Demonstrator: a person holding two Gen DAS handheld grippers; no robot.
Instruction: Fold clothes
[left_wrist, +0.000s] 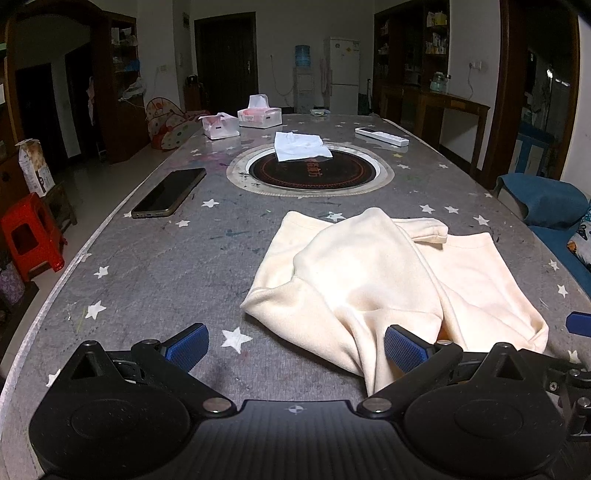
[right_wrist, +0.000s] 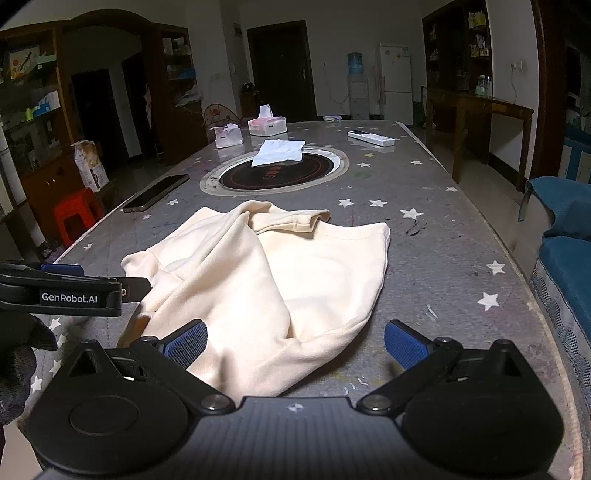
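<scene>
Folding barely begun, by the look of it: one cream garment (left_wrist: 373, 280) lies rumpled on the near end of the bench (left_wrist: 155, 280), with no squared folds or stacked pile to be seen.

Item: garment, cream, soft fleecy knit, probably a sweatshirt; exact type not certain. Condition: a sleeve or flap is thrown loosely across the body, its ribbed cuff (left_wrist: 430, 230) turned up toward the far side; the hem edges run crooked, and one bunched corner trails toward the bench's near edge. Judged outstanding: spreading flat, then sleeves in, then body folds.

Item: left claw (left_wrist: 295, 349), spread wide, holding nothing; one blue pad (left_wrist: 404, 349) sits over or against the garment's near corner, contact uncertain.

Item: right claw (right_wrist: 295, 345), spread wide, empty, poised above the garment's near edge.

Other bench contents, well apart from the garment: phone (left_wrist: 170, 192), round inset hotplate (left_wrist: 312, 171) with a white cloth (left_wrist: 301, 146) on it, tissue boxes (left_wrist: 258, 116), and a remote (left_wrist: 382, 136).
</scene>
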